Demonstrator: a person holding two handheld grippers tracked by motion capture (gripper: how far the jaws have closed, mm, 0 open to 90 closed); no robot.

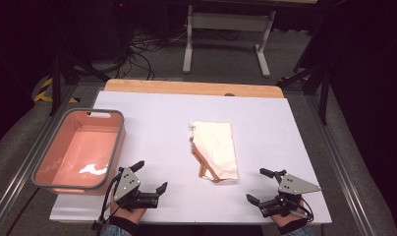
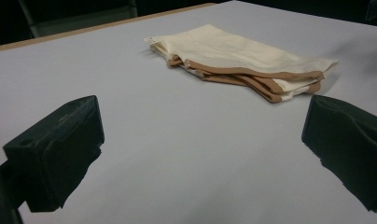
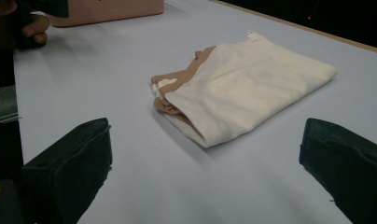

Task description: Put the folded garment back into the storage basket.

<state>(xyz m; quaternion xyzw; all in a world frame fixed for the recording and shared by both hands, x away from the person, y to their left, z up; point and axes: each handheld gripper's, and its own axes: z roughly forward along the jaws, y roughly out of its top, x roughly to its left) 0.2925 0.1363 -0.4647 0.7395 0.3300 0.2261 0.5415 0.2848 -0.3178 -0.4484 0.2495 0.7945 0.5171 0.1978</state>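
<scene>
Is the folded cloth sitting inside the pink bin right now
No, the folded cloth lies on the bare table near its middle, well apart from the pink bin at the left.

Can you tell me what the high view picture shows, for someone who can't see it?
A folded cream cloth lies mid-table, with a pink bin at the left. Near the front edge, the left gripper and right gripper wait open.

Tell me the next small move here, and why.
Probably ease the right hand-held gripper forward toward the near edge of the folded cream cloth with tan trim. Both it and the left hand-held gripper stand open near the table's front edge, holding nothing, and the cloth lies flat between them, untouched.
</scene>
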